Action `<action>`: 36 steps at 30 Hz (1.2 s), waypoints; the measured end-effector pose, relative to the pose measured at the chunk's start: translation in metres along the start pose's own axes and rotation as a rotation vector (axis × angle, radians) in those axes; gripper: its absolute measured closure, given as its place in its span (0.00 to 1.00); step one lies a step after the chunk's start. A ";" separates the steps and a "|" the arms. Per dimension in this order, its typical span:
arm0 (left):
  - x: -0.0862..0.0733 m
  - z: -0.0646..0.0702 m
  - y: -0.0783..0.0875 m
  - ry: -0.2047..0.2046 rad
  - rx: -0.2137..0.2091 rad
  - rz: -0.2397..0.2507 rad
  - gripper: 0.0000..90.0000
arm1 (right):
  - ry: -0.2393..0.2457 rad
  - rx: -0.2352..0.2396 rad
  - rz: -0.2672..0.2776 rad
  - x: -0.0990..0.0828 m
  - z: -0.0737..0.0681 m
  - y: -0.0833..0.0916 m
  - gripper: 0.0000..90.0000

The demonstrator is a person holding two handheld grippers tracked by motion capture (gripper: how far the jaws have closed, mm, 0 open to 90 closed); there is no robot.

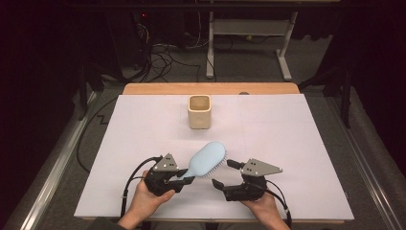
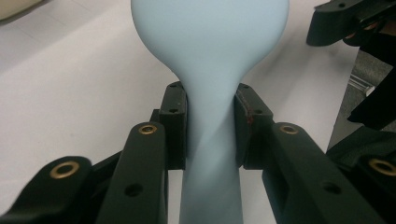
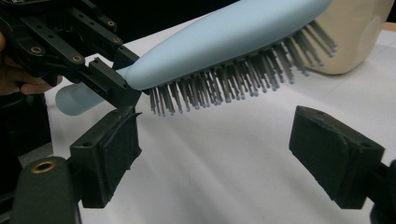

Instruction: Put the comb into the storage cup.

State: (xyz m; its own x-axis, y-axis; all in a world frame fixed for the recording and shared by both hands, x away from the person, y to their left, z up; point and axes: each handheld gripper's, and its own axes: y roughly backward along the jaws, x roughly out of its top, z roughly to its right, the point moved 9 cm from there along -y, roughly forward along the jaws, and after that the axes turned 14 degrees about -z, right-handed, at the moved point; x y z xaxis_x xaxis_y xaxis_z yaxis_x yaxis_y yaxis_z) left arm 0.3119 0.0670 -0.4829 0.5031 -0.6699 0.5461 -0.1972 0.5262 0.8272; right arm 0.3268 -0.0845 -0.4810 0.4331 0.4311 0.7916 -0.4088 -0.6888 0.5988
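We hold the hairbrush [image 1: 207, 159] by its handle in the left gripper [image 1: 184, 181], whose jaws are clamped on the narrow neck, so the brush hangs lifted above the table [image 1: 297, 143], well short of the beige cup [image 1: 199, 111] and on our side of it. The right gripper [image 1: 222, 173] waits just beside the brush head with its jaws spread and empty. We judge the next move to be carrying the brush toward the cup, perhaps after a handover. The brush is pale blue, oval-headed, with grey bristles pointing down and rightward
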 end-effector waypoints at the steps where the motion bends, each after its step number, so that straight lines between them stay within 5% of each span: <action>1: 0.001 0.001 0.000 0.000 0.001 0.002 0.77 | 0.000 0.004 -0.001 0.000 -0.001 -0.001 0.19; 36: 0.008 0.007 -0.006 -0.035 0.054 -0.007 0.77 | -0.128 0.075 0.025 0.024 -0.008 -0.020 0.19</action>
State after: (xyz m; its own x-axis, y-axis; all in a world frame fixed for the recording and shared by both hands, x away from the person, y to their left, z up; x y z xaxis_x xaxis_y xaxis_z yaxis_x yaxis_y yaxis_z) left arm 0.3112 0.0554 -0.4827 0.4747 -0.6923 0.5435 -0.2393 0.4927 0.8366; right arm 0.3389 -0.0560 -0.4731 0.5247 0.3390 0.7809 -0.3614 -0.7419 0.5648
